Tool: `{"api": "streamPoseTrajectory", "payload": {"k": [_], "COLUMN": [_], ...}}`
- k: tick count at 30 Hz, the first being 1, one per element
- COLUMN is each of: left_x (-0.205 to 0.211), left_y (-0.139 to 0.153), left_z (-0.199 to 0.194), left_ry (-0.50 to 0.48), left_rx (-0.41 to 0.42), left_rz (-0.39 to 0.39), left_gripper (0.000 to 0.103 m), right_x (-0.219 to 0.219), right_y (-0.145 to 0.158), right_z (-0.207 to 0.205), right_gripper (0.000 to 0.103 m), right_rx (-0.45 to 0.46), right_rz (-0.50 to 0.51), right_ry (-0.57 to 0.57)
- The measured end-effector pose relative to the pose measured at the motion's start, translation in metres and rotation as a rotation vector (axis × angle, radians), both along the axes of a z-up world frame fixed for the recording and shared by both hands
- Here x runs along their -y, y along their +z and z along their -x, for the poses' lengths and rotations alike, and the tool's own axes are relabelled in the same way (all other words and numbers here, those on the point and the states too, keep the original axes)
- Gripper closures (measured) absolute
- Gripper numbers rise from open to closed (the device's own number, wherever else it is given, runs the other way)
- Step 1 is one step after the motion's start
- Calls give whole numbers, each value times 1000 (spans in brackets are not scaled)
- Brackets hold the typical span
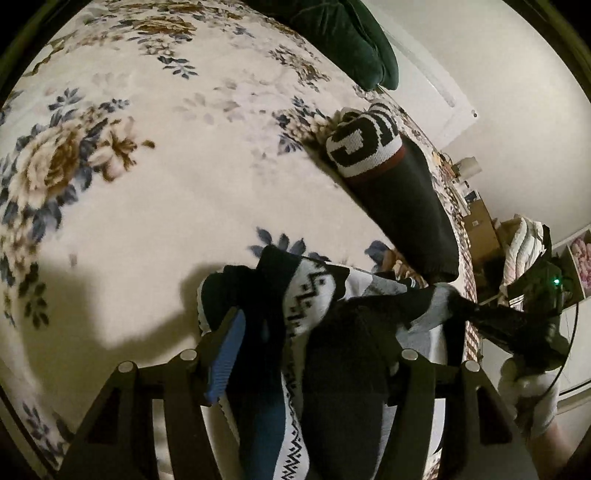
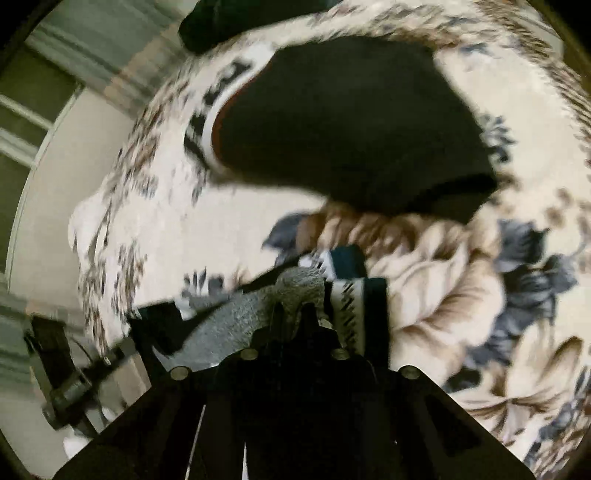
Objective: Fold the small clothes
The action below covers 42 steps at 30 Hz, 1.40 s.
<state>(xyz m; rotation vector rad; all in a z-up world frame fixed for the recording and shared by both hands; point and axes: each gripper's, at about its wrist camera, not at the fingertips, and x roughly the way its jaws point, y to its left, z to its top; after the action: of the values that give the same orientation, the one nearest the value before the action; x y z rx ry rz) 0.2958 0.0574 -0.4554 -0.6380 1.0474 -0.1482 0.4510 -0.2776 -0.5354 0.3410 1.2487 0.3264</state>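
While no lettering reads clearly on the black beanie [image 1: 399,206], the left gripper [image 1: 314,350] gapes around bunched socks [image 1: 314,295]; the right gripper [image 2: 295,314] pinches their grey sock [image 2: 295,291].

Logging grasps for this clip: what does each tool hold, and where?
Right tool: shut on the grey end of a sock. Left tool: patterned socks lie between its fingers; whether they press, cannot be told.

A pile of socks [image 1: 314,306] lies near on the bed [image 1: 147,206], between the left tool's fingers [image 1: 225,354]. A folded garment [image 1: 399,199] lies farther right; a cushion [image 1: 343,33] lies at the far edge.
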Motion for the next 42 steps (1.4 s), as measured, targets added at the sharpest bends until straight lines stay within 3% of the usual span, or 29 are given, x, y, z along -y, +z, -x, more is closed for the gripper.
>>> {"api": "streamPoseTrajectory", "payload": {"k": [9,10,11,12,14,21,27,34,37,42], "left_x": [8,6,5,3,-2,-14,-22,-39,-46,-45], "left_y": [-24,-27,-28,-31,-33,-11,2,-38,-67,-62], "left_z": [-34,-37,-39,-41,-41,-16,-4,-28,-36,-36], "left_ry": [-36,-31,-25,-24,-8,55,139,203,217,200], "left_rx": [-33,-28,-23,-29,-27,45,62,-37,-106,-114], "left_rz": [1,5,0,-2,9,11,-8,-3,36,53], "left_gripper": [45,54,79,89,96,97,97,97,98,97], "right_x": [19,21,24,24,24,15,8,-7,-14,-12], "right_y": [10,12,13,11,8,7,21,17,-3,-41], "right_z": [-5,-8,-10,-16,-24,-33,-27,-52,-66,-80], "right_gripper": [95,95,95,95,95,95,95,95,95,95], "right_rx": [48,52,52,51,46,24,56,59,26,-70], "right_rz": [84,92,101,112,113,105,136,151,191,208], "right_ry": [-134,-148,-157,-170,-179,-100,-61,-46,-21,22]}}
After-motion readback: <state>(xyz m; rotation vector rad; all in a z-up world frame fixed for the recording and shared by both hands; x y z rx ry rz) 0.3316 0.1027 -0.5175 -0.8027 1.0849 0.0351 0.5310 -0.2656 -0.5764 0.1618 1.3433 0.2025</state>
